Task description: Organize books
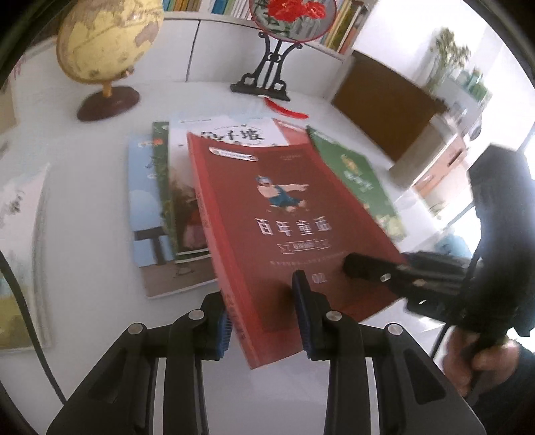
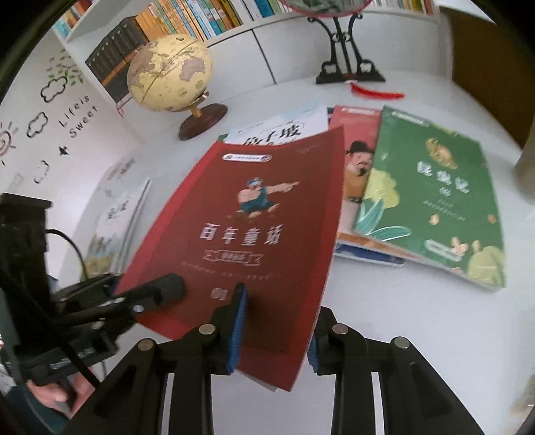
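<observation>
Red book (image 1: 287,214) tilted above the white table (image 1: 93,234), near edge pinched by both tools, left gripper (image 1: 262,321) clamped at its near-left corner, right gripper (image 2: 274,331) at its near-right, other books (image 2: 431,197) spread beyond.

Item count, both wrist views combined:

- Grippers: 2, the left gripper (image 1: 260,318) and the right gripper (image 2: 277,329).
- Red book (image 1: 287,214) raised off the table (image 1: 93,207): 1.
- Books lying flat in the loose spread on the table: at least 5, including 1 green book (image 2: 434,200) and 1 white-covered book (image 1: 230,132).
- Separate book (image 2: 117,221) at the left edge: 1.
- Globe (image 2: 170,72): 1.
- Round ornament on a black stand (image 1: 267,70): 1.
- Red tassel (image 2: 374,91): 1.
- Shelved books (image 2: 200,16): too many to count.
</observation>
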The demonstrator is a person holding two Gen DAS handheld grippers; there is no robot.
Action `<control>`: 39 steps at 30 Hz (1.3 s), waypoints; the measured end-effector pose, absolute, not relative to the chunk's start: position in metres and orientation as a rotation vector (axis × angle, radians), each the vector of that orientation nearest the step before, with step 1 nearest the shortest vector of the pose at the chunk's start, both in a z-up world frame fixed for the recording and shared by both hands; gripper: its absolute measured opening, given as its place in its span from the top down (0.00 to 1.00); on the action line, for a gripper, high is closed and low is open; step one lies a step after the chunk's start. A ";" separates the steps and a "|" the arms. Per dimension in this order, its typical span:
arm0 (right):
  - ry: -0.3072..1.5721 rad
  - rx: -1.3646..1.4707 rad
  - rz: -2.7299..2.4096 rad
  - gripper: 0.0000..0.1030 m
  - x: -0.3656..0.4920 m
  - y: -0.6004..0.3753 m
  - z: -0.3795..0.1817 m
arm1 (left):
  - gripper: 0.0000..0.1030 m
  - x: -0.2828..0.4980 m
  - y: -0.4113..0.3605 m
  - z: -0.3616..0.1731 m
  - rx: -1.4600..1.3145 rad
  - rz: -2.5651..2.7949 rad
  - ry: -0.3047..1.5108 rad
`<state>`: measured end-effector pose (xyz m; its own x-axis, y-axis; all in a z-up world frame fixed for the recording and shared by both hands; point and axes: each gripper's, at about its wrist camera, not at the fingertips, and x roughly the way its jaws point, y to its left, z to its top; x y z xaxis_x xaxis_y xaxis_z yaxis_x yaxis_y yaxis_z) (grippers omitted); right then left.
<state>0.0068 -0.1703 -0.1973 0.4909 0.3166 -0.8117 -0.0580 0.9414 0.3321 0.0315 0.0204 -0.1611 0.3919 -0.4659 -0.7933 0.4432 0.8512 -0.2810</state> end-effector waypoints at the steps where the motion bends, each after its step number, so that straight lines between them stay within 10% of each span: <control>1: 1.039 0.290 0.220 0.71 0.006 -0.173 -0.199 | 0.72 0.033 0.021 -0.164 -0.022 -0.581 1.029; 15: 1.106 0.466 0.194 0.67 0.012 -0.185 -0.223 | 0.73 0.043 0.032 -0.147 -0.176 -0.682 1.019; 18: 1.143 0.625 0.192 0.50 0.014 -0.203 -0.236 | 0.74 0.048 0.034 -0.147 -0.207 -0.676 1.032; 25: 1.151 0.697 0.297 0.44 0.013 -0.208 -0.247 | 0.75 0.049 0.033 -0.153 -0.206 -0.630 1.050; 30: 1.083 0.519 0.332 0.75 0.008 -0.190 -0.226 | 0.75 0.040 0.024 -0.155 -0.142 -0.591 1.033; 39: 0.940 0.226 0.389 0.76 -0.006 -0.177 -0.161 | 0.74 0.002 0.002 -0.122 -0.008 -0.554 0.888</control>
<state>-0.0064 -0.1773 -0.1615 0.5280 0.4196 -0.7383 -0.2257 0.9075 0.3543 0.0024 0.0020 -0.1217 0.5001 -0.4616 -0.7327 0.4554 0.8599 -0.2309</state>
